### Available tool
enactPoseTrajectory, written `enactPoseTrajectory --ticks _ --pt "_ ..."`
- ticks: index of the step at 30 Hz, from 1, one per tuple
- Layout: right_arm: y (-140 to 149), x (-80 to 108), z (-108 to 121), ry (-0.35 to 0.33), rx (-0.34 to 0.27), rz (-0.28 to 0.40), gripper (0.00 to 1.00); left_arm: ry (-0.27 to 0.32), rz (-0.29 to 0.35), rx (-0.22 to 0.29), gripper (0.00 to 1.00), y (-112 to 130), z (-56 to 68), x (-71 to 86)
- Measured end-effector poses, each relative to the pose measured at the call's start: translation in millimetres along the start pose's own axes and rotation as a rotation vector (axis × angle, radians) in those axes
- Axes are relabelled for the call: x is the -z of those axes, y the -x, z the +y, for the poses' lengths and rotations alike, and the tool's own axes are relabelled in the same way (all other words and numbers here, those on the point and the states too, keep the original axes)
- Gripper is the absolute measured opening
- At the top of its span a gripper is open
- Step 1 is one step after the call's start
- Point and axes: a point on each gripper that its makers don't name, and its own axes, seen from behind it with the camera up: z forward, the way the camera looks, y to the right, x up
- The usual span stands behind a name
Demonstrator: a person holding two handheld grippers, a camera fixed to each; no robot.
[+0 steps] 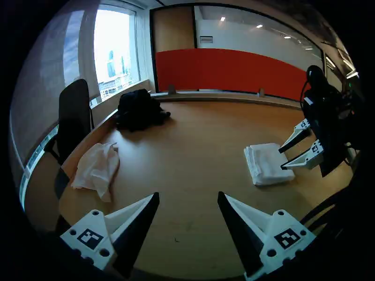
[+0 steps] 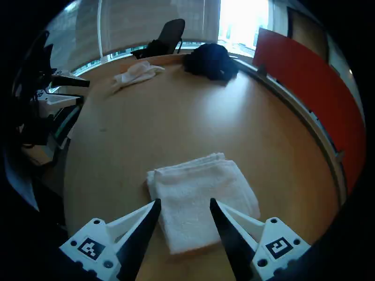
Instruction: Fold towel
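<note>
Both tongs open and empty: our right gripper (image 2: 185, 201) over the folded towel (image 2: 199, 196) at lower centre, left gripper (image 1: 188, 194) over bare table (image 1: 197, 140), so we'd next pinch a corner of the crumpled towel (image 1: 97, 168), centre left.

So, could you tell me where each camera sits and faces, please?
Left gripper view: on the left gripper, facing across the table to the red wall; own open fingers, right gripper beyond.
Right gripper view: on the right gripper, facing the window over the folded towel; own open fingers.
Shared: folded towel, crumpled towel, black bag.
</note>
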Motion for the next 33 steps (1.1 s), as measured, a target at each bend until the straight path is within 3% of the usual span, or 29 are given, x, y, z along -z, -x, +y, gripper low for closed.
enactPoseTrajectory --ticks 33 --pt "73 19.5 -12 0.047 -0.088 -0.091 0.8 0.021 0.004 -0.007 0.92 -3 8.8 -1.5"
